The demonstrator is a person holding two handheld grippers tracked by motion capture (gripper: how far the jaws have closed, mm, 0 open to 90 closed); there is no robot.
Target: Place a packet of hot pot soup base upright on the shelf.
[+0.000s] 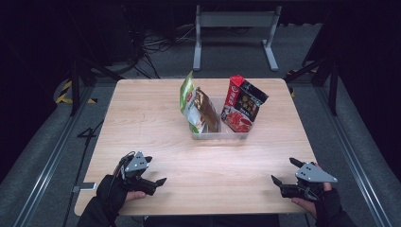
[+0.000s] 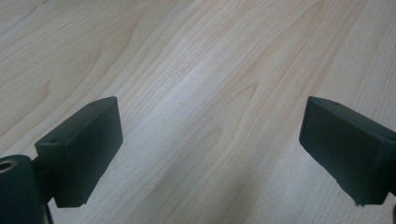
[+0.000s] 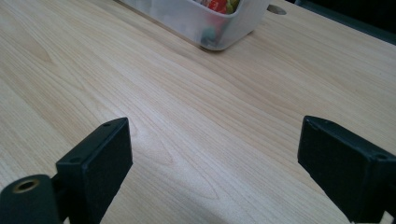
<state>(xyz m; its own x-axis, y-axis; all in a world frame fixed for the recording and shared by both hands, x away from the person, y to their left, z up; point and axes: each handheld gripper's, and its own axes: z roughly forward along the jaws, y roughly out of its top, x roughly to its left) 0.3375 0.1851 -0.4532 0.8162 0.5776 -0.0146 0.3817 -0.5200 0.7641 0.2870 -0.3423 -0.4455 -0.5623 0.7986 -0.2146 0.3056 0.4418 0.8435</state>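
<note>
So both tongs were sitting low at the bottom of the high view, the left tongs (image 1: 153,171) at lower left and the right tongs (image 1: 282,170) at lower right, each with its jaws spread wide and nothing between them. In the two gripper views there was just bare wood grain between the black jaws.

The stuff to deal with was up in the middle of the frame: a clear plastic bin (image 1: 220,134) on the surface (image 1: 142,118), with snack bags standing in it. A green bag (image 1: 187,97) and a brown bag (image 1: 207,109) leaned together at the bin's left end, and a red and black bag (image 1: 242,105) tilted at its right end. All well apart from both tongs.

My guess is those bags are light, crinkly and slippery, and they'd crush easily. I'd pinch one by the flat sealed top edge sticking above the rim. The bin's corner (image 3: 219,28) showed at the top of the right gripper view.
</note>
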